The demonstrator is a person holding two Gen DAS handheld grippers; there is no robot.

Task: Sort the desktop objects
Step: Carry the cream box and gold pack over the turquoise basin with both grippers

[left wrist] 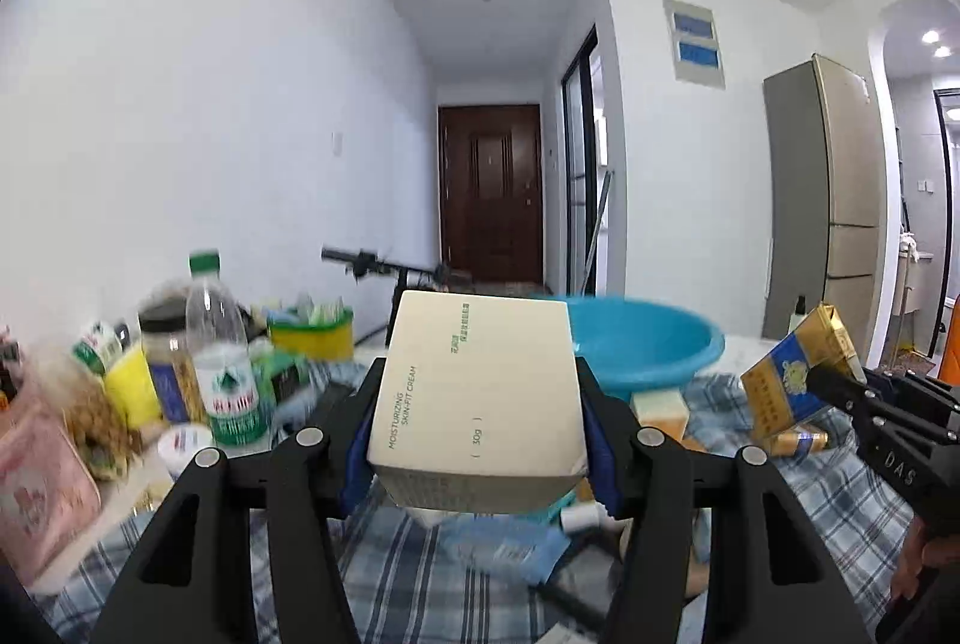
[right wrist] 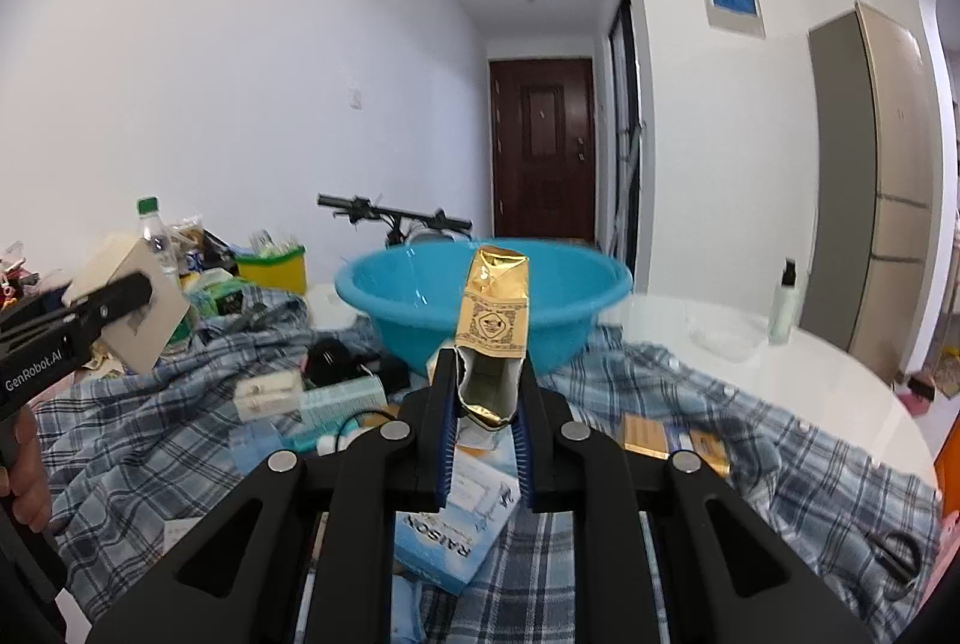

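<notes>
Now, left wrist view: left claw (left wrist: 480,434) clamps a cream box (left wrist: 477,392) at centre, lifted above the plaid cloth (left wrist: 408,572); blue basin (left wrist: 642,344) at 2 o'clock behind it
Right wrist view: right claw (right wrist: 483,404) pinches a gold cigarette pack (right wrist: 493,320), upright, before the basin; left claw at 9 o'clock with the box; white counter (right wrist: 810,380) at 3 o'clock

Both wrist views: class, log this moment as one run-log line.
left gripper: shut on cream box | right gripper: shut on gold pack | blue basin: ahead, on table
</notes>
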